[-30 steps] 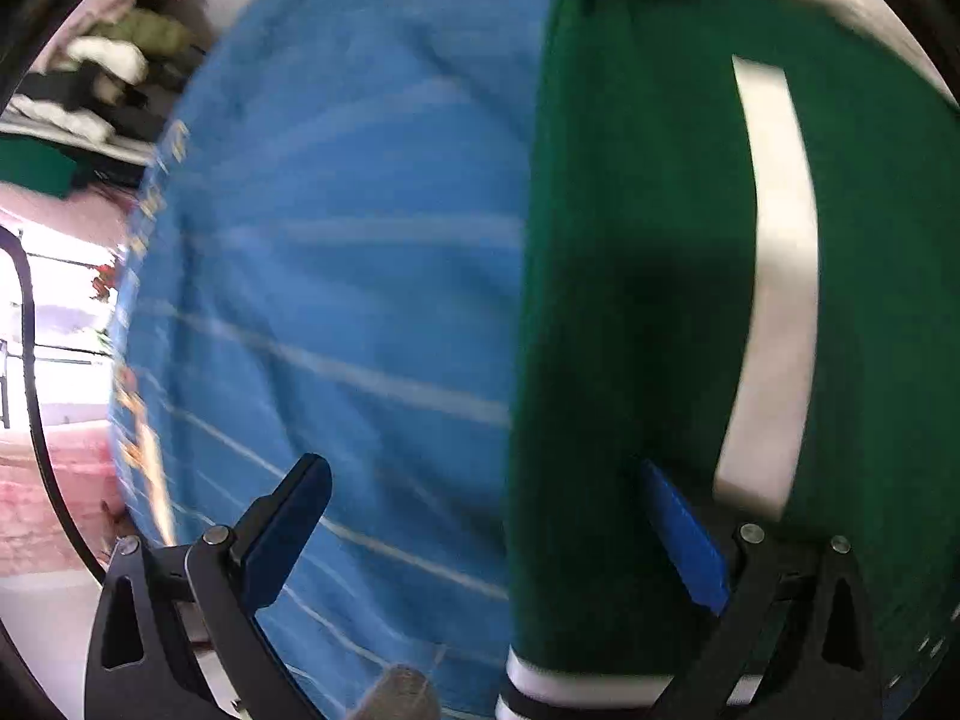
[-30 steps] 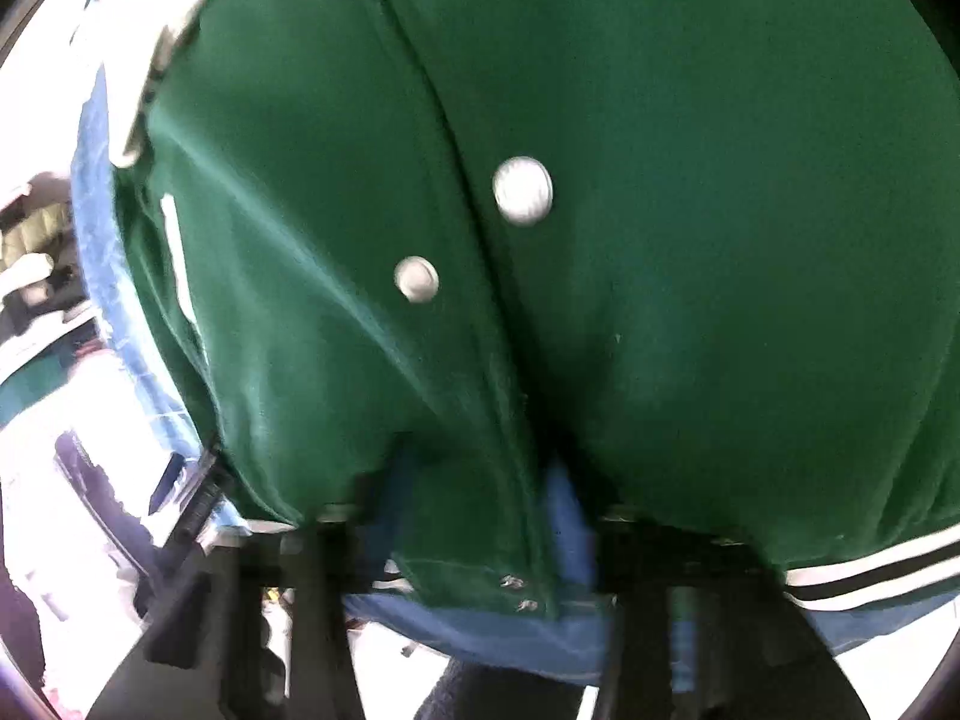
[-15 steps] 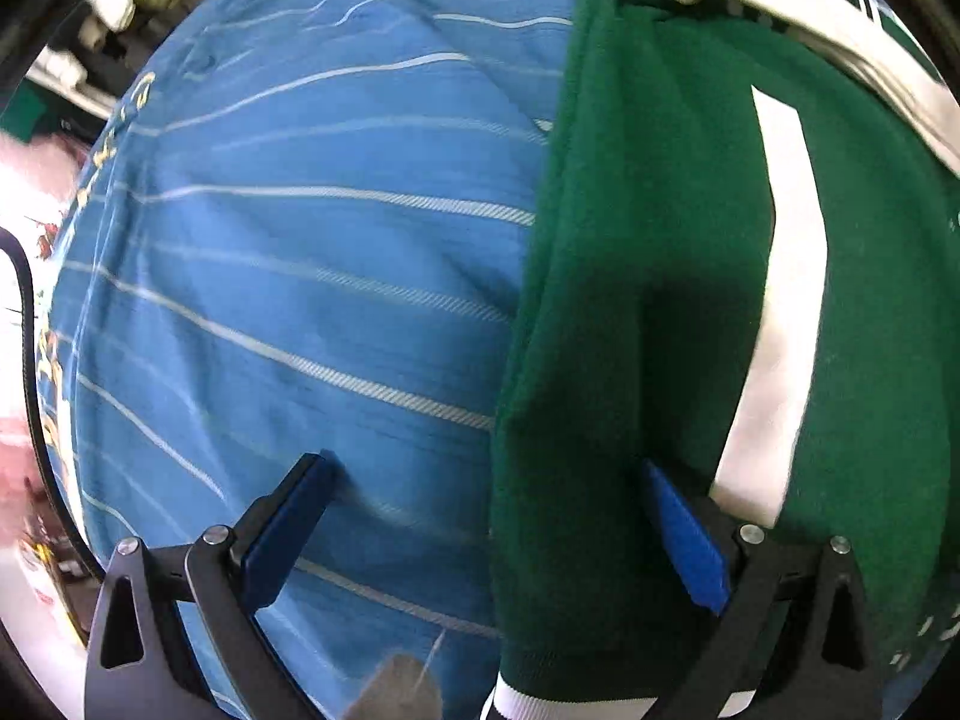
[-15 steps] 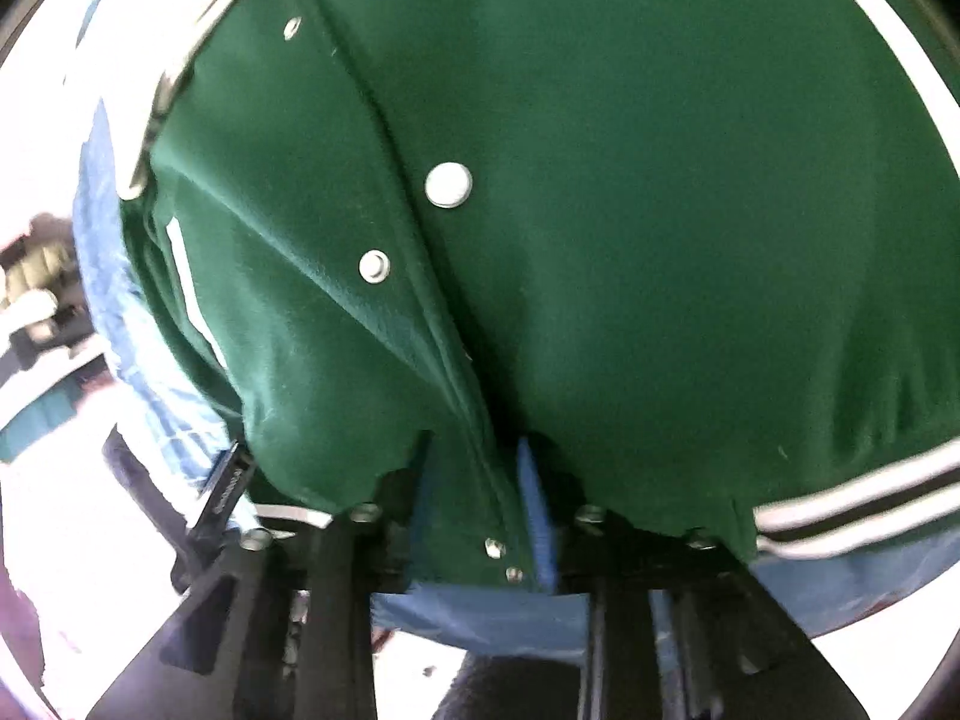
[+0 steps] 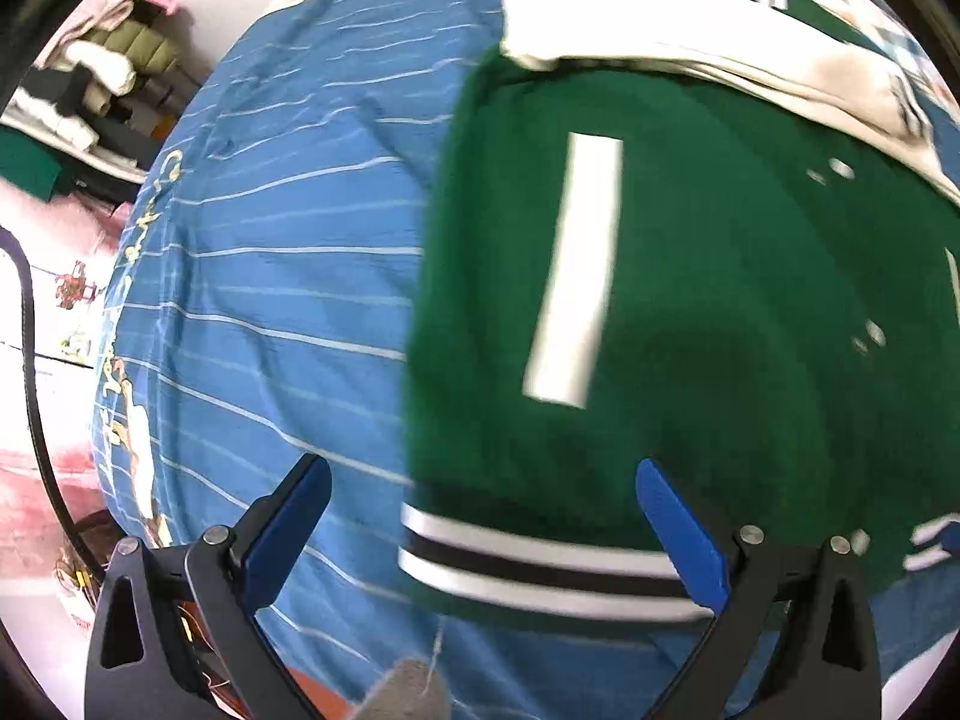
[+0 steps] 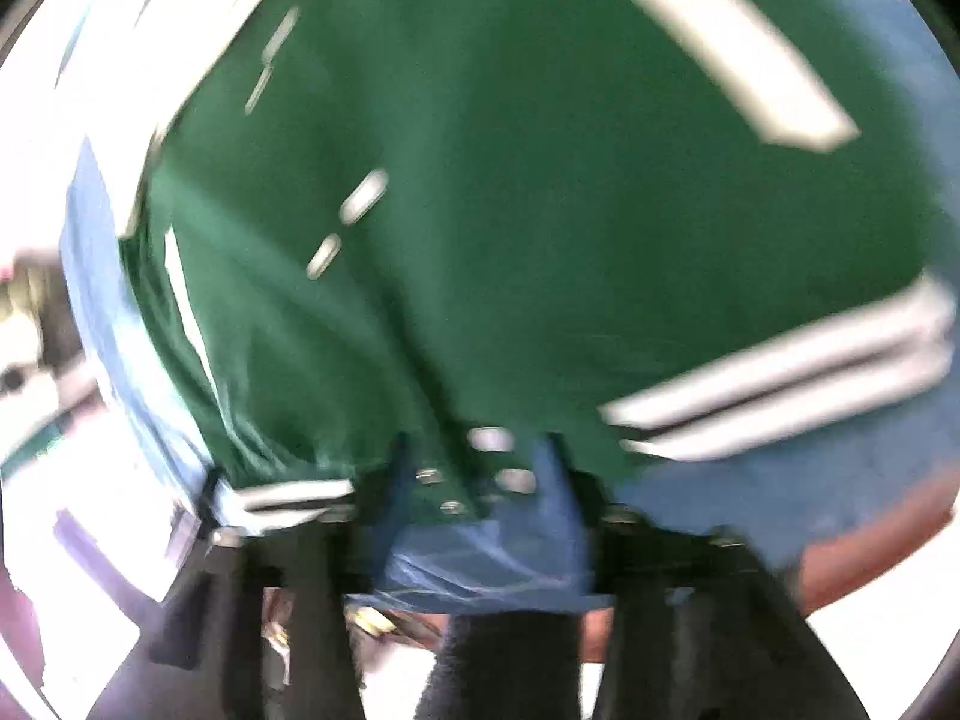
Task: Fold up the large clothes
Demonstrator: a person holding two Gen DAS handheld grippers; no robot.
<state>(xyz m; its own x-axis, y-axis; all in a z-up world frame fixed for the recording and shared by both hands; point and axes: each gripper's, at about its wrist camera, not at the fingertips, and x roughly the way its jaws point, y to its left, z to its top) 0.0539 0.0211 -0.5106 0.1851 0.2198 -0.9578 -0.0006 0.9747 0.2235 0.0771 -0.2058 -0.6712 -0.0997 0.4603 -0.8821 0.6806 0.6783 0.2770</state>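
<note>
Jacket, green with striped hem, lies flat on blue sheet. Left gripper: jaws wide, hanging over the jacket's near-left corner, gripping nothing. Right gripper: jaws have just been opening, the snap-studded front edge between them; view blurred.

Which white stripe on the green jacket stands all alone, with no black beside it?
The long white stripe up the middle of the green jacket. The striped hem band at the bottom edge has two white stripes with black between them.
</note>
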